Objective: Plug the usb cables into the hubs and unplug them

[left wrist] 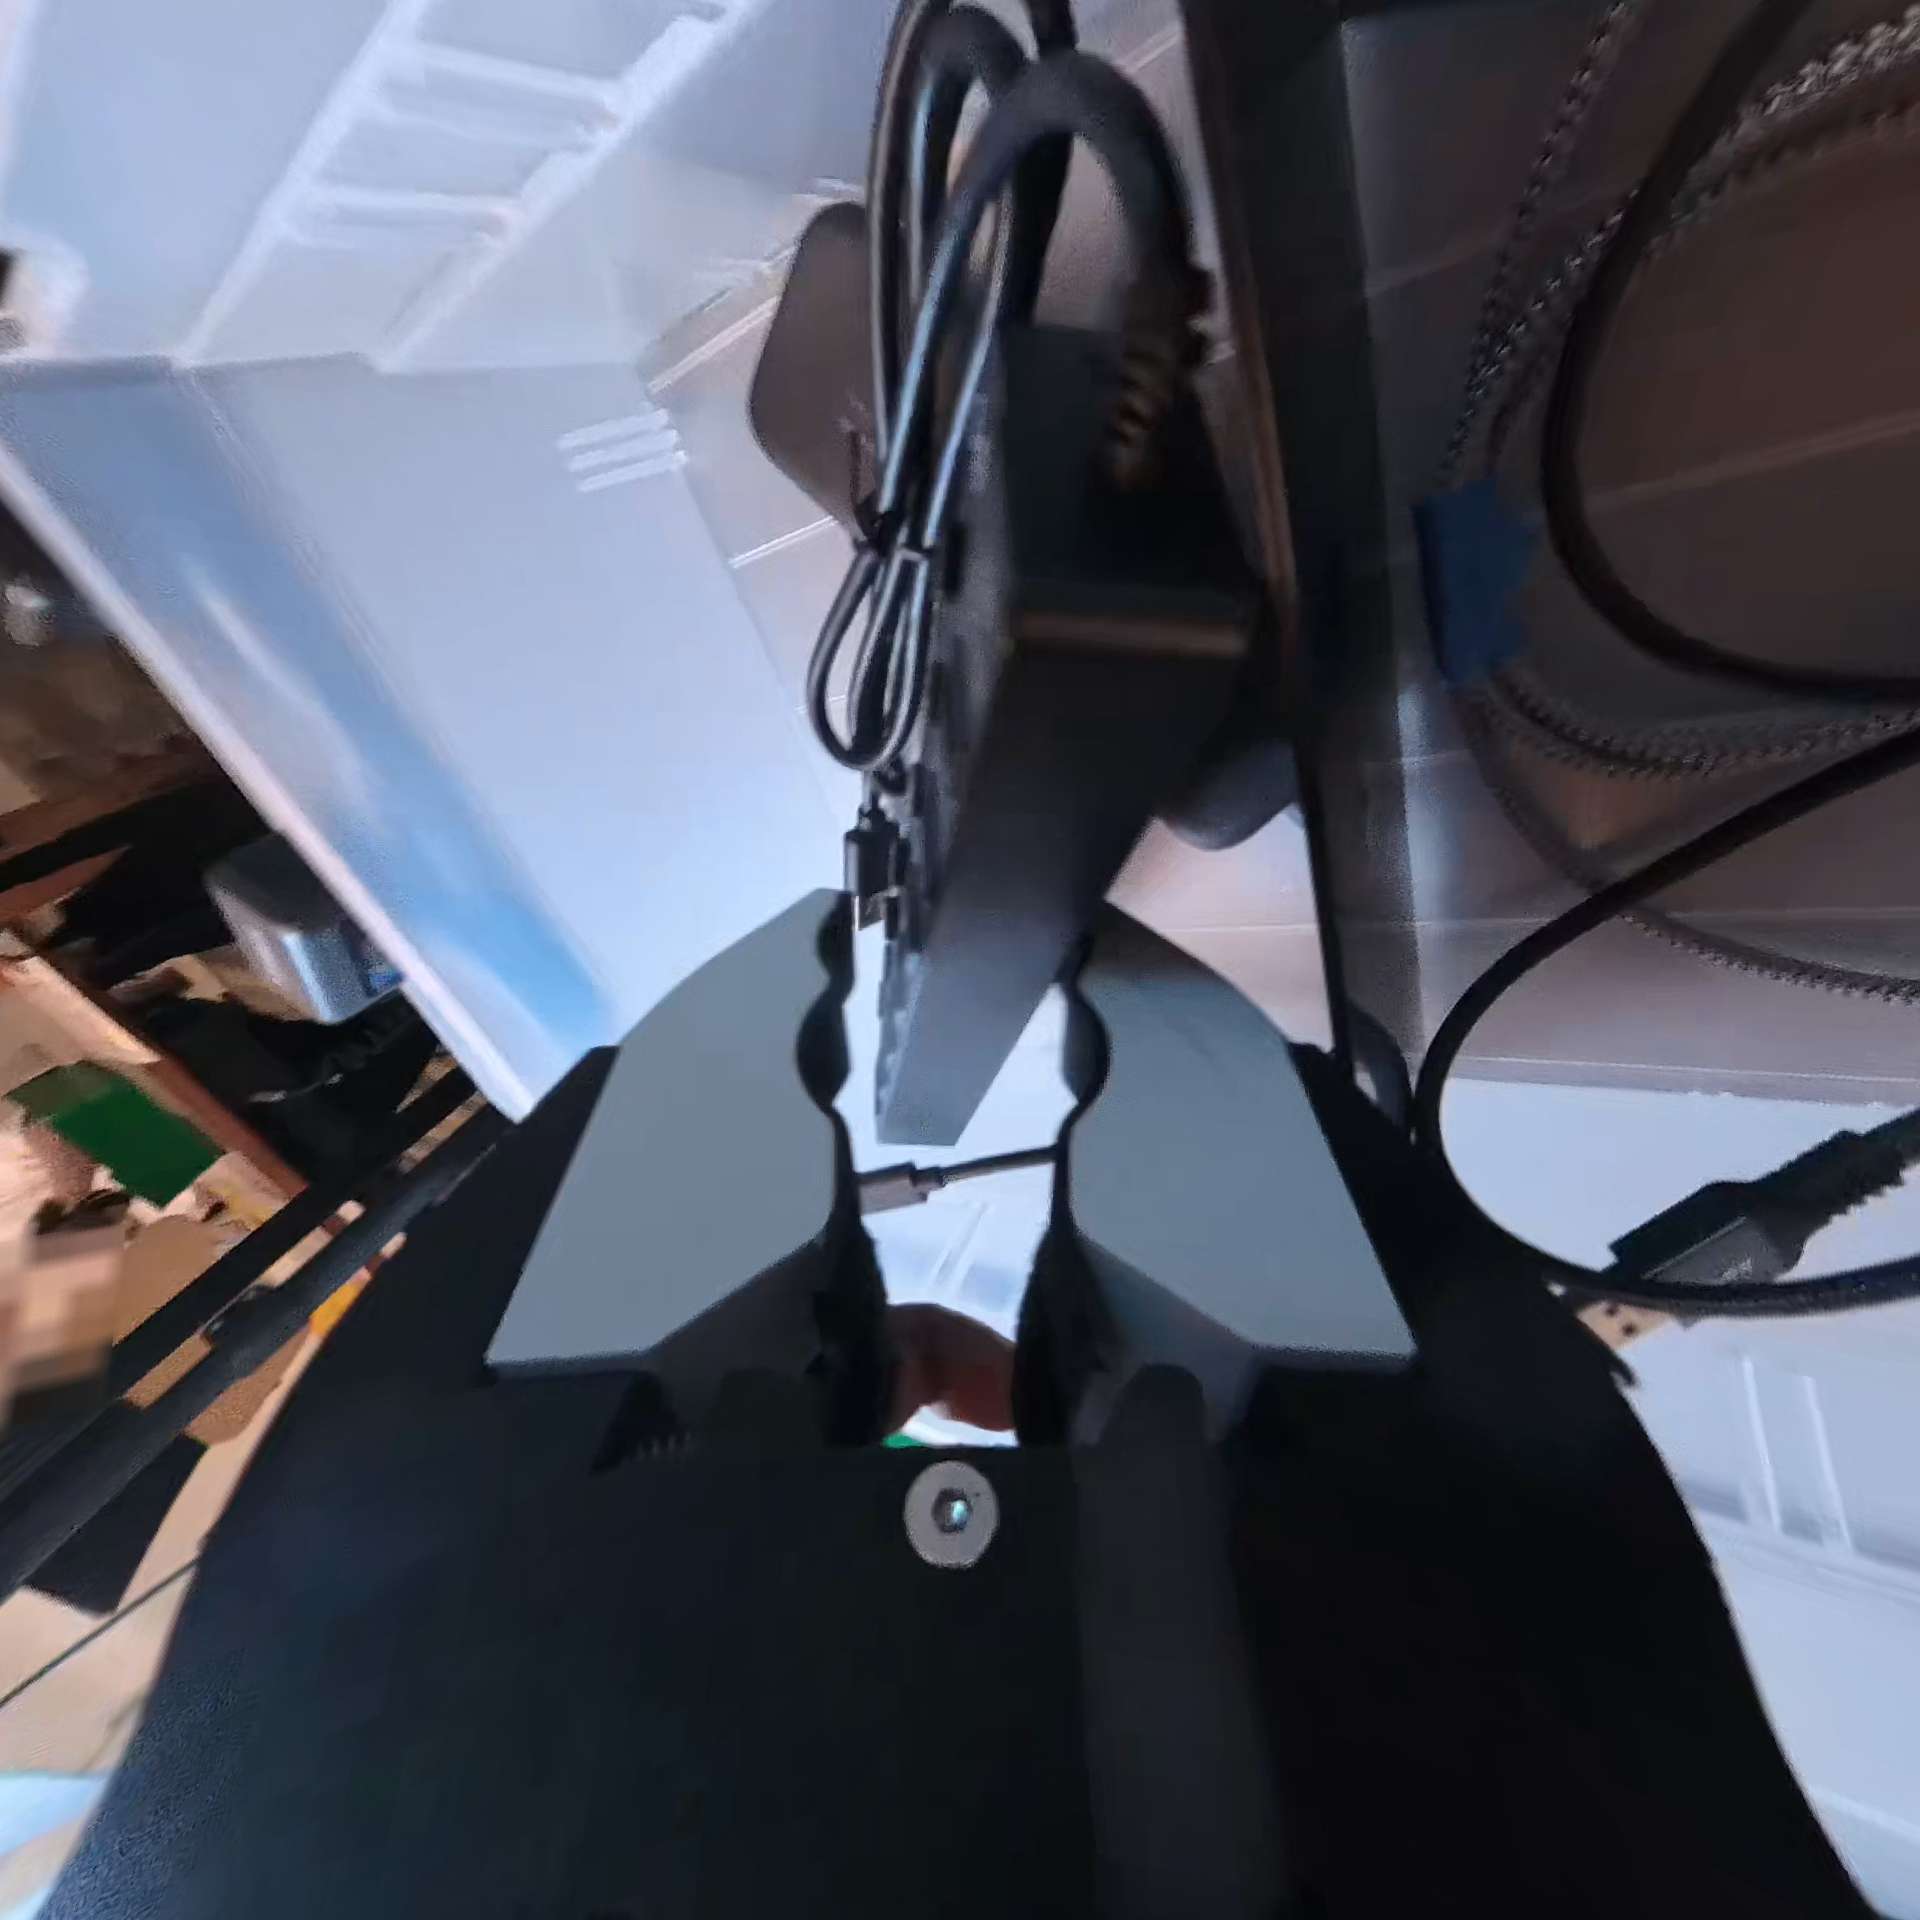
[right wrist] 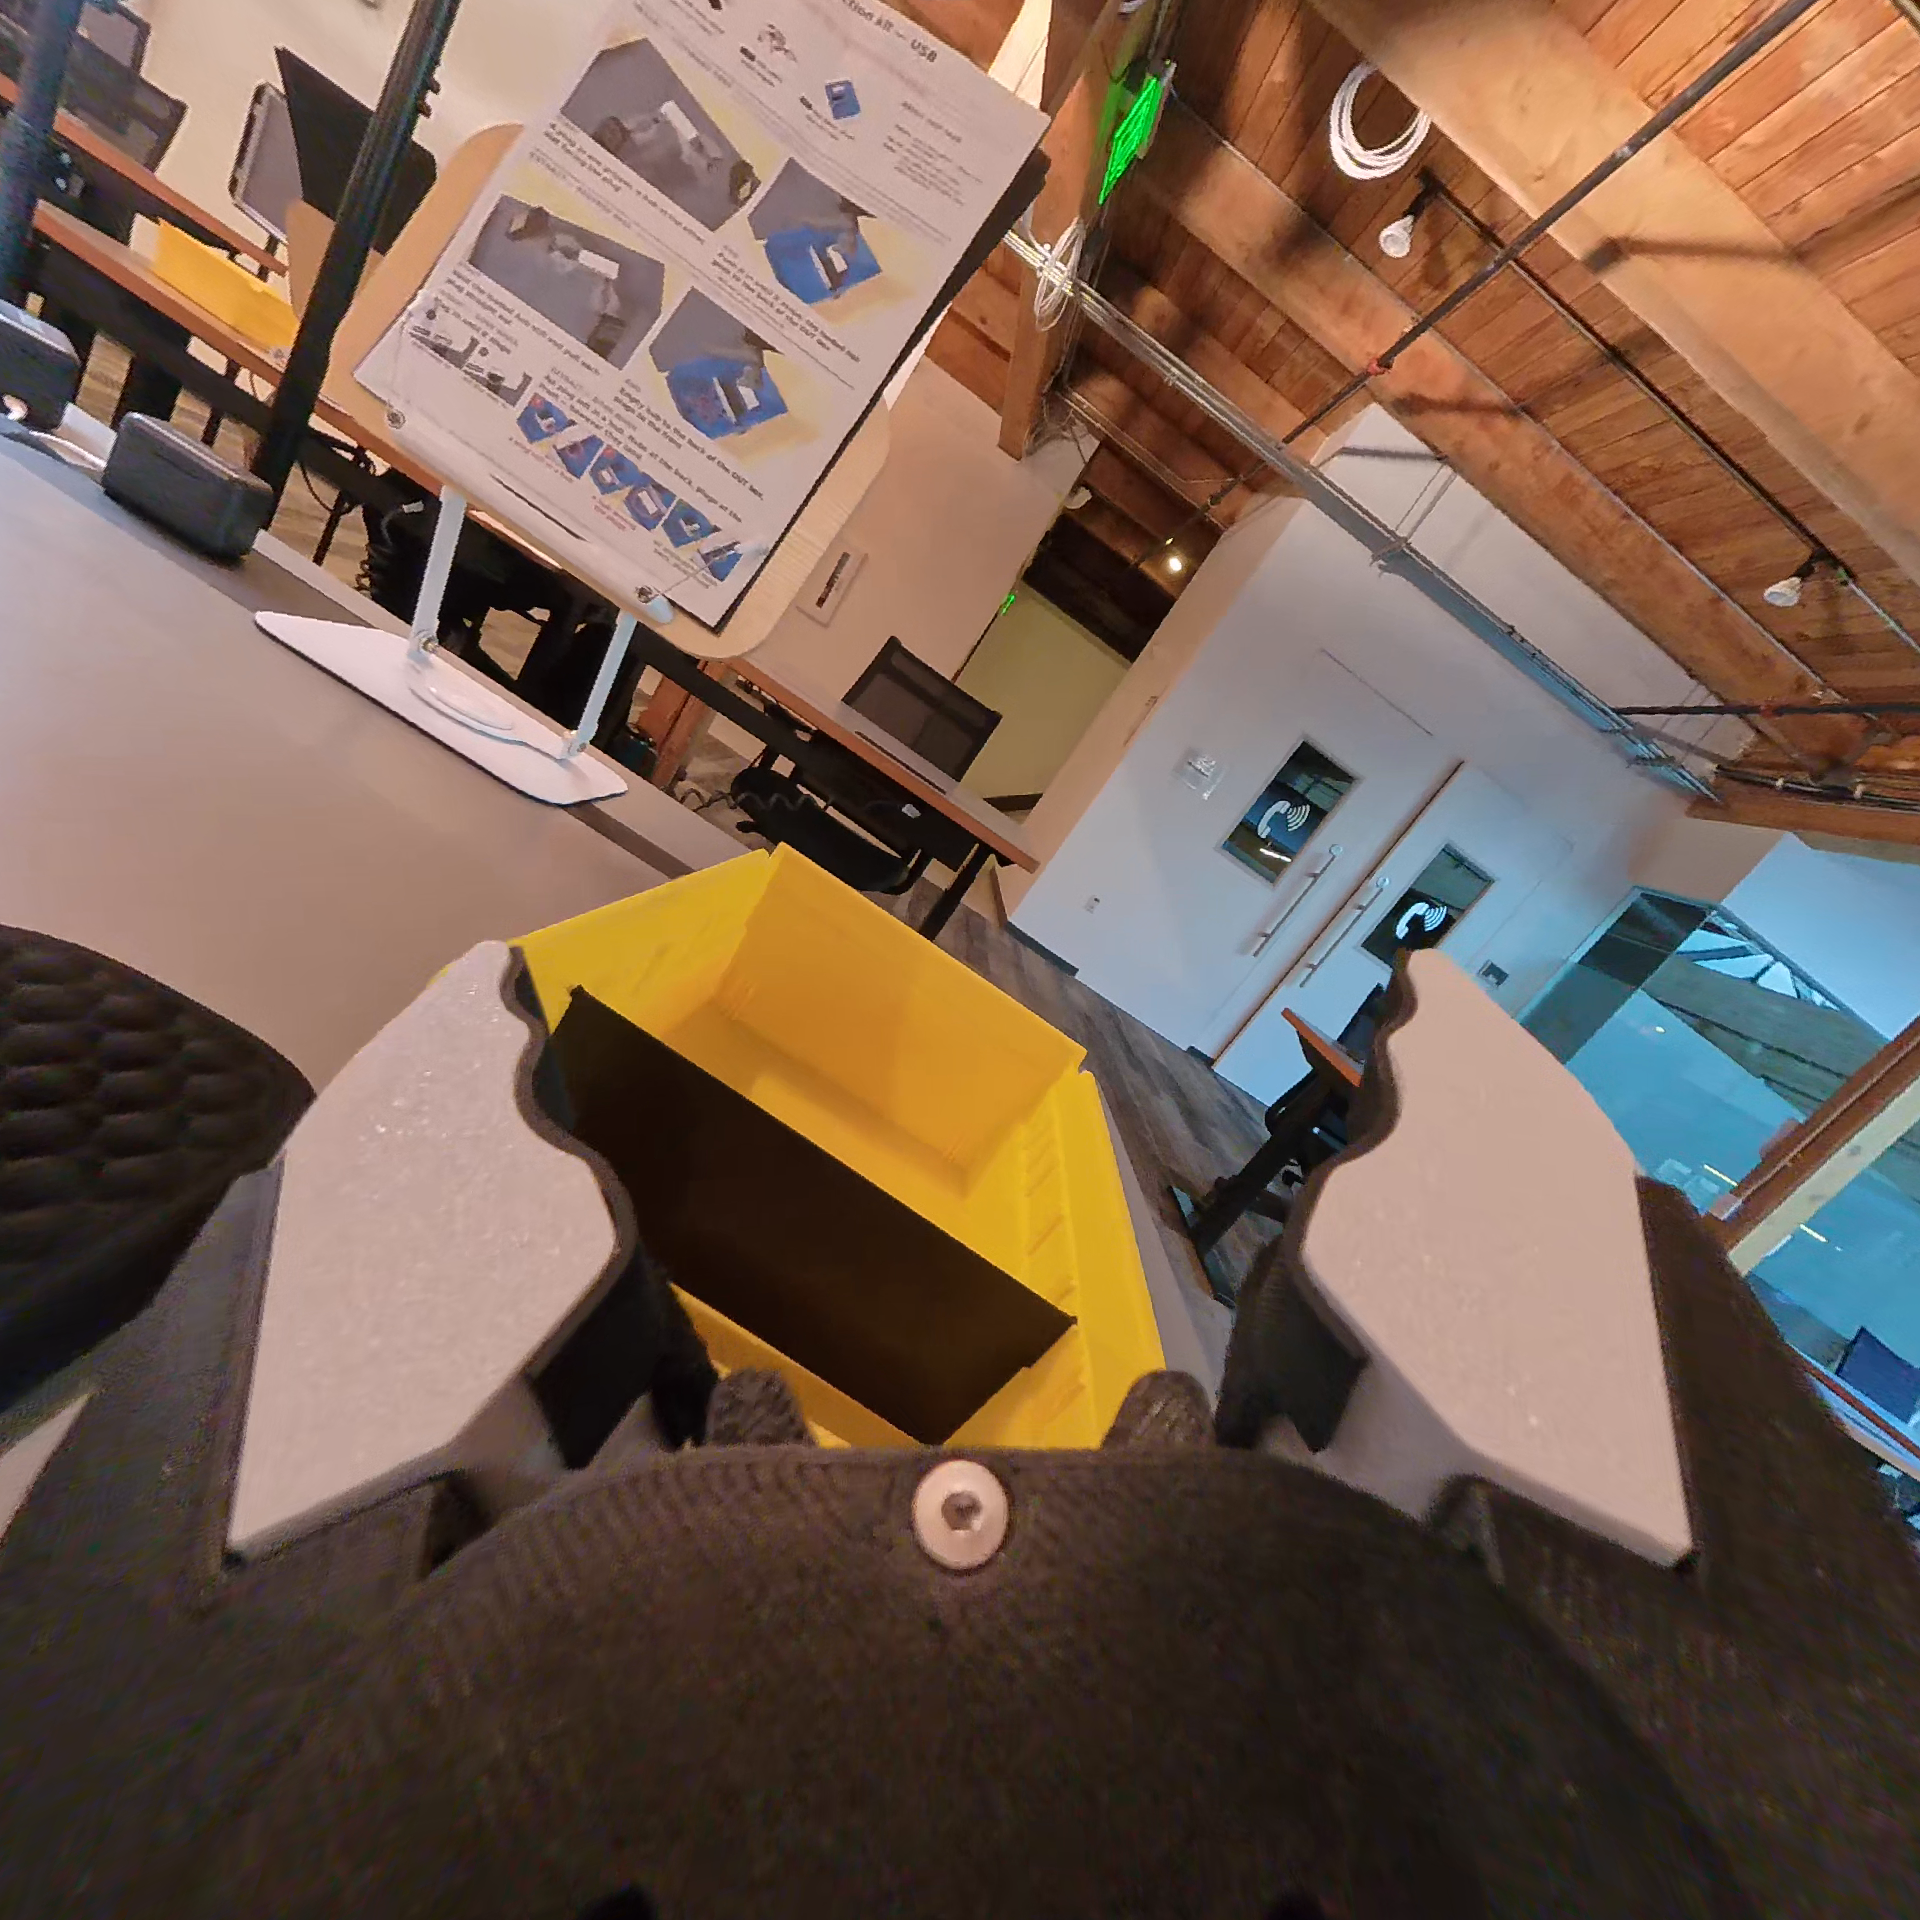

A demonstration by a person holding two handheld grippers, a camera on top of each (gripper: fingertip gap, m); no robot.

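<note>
In the left wrist view my left gripper (left wrist: 961, 920) is shut on the lower end of a dark grey hub (left wrist: 1049, 727), which stands tilted between the grey fingers. A thin black cable (left wrist: 883, 644) hangs looped along the hub's left edge, and its plug (left wrist: 873, 862) sits at the hub's side near my left fingertip. A silver plug (left wrist: 899, 1184) shows behind the hub between the fingers. Another black plug on a cable (left wrist: 1704, 1236) lies at the right. My right gripper (right wrist: 961, 961) is wide open and empty above a yellow bin (right wrist: 1049, 1143).
The yellow bin holds a black divider (right wrist: 790, 1216). An instruction board on a white stand (right wrist: 686, 291) and a black box (right wrist: 187, 494) stand on the grey table (right wrist: 208, 790). A braided cable (left wrist: 1662, 727) and a blue piece (left wrist: 1475, 582) lie right of the hub.
</note>
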